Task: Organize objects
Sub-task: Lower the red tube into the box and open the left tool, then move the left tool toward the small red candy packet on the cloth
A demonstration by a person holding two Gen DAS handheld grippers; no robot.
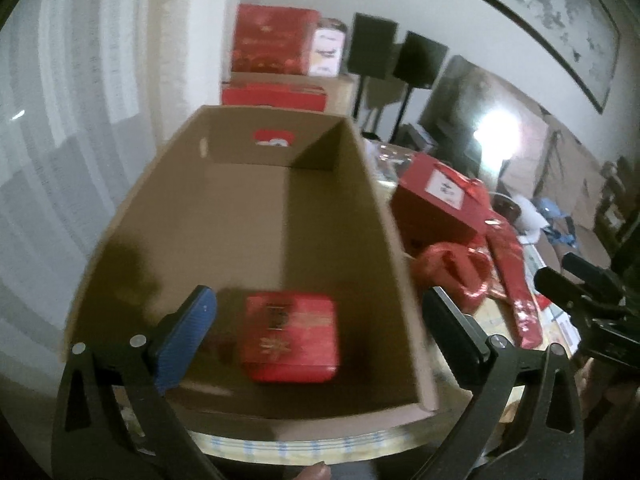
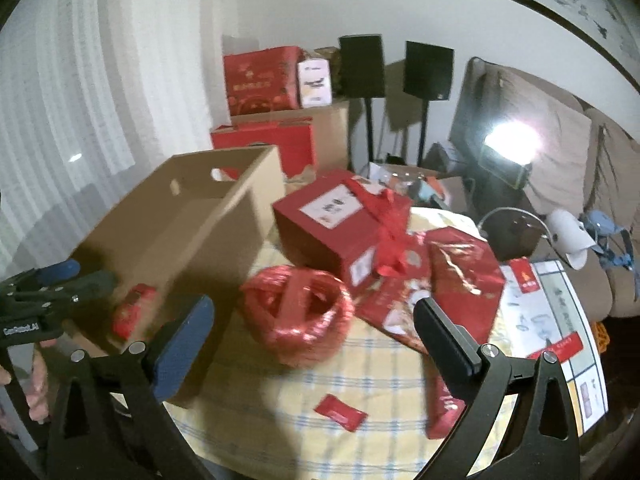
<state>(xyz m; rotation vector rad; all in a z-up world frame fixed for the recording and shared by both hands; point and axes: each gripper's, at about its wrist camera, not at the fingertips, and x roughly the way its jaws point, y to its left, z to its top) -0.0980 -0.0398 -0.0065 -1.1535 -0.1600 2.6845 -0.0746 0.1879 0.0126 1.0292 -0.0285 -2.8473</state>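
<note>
Your left claw [image 1: 318, 320] hangs wide apart, empty, over the cardboard box [image 1: 248, 208], the red tin [image 1: 291, 336] lying at its near end. Your right claw [image 2: 314, 320] gapes empty above the red coil [image 2: 298, 312] on the table [image 2: 280, 420].
</note>
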